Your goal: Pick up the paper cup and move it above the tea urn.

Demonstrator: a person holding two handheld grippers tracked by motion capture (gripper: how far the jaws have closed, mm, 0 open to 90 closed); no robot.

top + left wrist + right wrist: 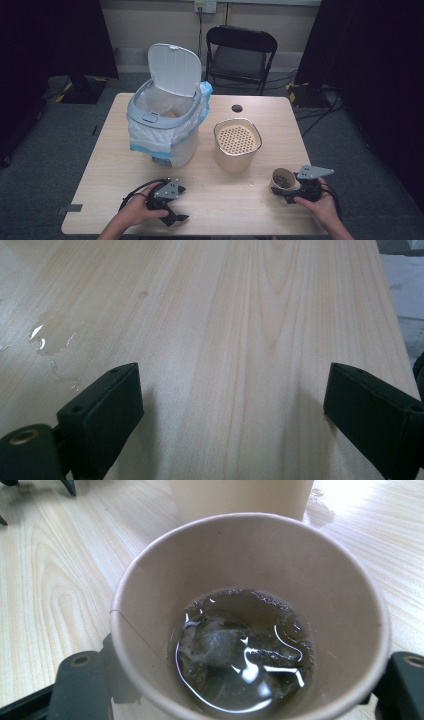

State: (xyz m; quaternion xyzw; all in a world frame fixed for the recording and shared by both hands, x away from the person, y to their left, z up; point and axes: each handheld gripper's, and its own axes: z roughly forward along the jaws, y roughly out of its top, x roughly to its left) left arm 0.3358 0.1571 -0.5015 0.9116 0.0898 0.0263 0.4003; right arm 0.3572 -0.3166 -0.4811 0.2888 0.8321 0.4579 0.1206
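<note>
Wooden table [210, 200] bears a puddle [50, 337]; left gripper [176, 202] gapes empty, right gripper [290, 187] flanks the paper cup [283, 180].

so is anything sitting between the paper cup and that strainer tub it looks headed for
Nothing visible does. The paper cup, with dark liquid and a soggy tea bag inside, sits between the jaws of the right tool. The strainer tub stands just beyond it, with bare table between them. The left tool rests open, off to the side.

bin: white lidded plastic bin [165, 125], lid up
strainer pot: beige perforated-top container [237, 142]
chair: black folding chair [241, 55]
</note>
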